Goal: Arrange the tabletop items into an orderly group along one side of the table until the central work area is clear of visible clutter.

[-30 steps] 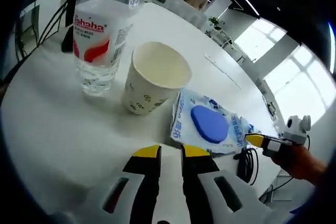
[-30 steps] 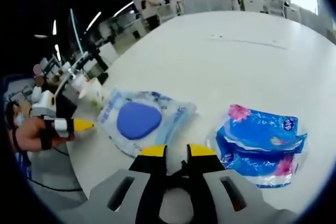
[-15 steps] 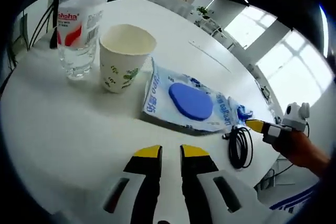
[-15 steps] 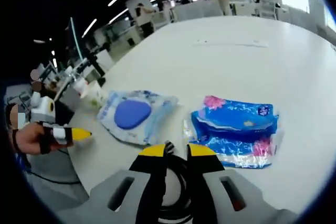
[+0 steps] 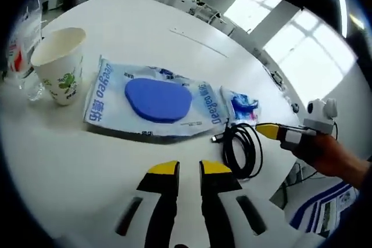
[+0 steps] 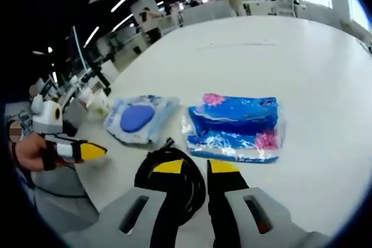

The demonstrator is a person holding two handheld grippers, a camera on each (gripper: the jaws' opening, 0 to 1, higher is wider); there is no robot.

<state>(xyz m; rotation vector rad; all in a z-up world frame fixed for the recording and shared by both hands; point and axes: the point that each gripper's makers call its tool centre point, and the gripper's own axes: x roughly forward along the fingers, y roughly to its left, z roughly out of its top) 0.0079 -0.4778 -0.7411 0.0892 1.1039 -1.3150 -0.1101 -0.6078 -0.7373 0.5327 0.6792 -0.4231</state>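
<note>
- The table (image 5: 87, 161) is plain white.
- The wipes pack (image 5: 154, 101) is pale blue, with a darker blue oval lid.
- The paper cup (image 5: 60, 65) is cream with small green prints.
- The tissue pack (image 6: 235, 126) is bright blue, pink flowers at two corners.
- The cable (image 5: 241, 149) is black.
- The left gripper (image 5: 189, 169) and the right gripper (image 6: 196, 166) have yellow tips on grey bodies.

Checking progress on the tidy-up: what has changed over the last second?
Nothing on the table visibly moved; the views shifted with the hands. Both tongs, left and right, stay empty. The wipes pack, cup, blue packet and cable lie as before.
</note>
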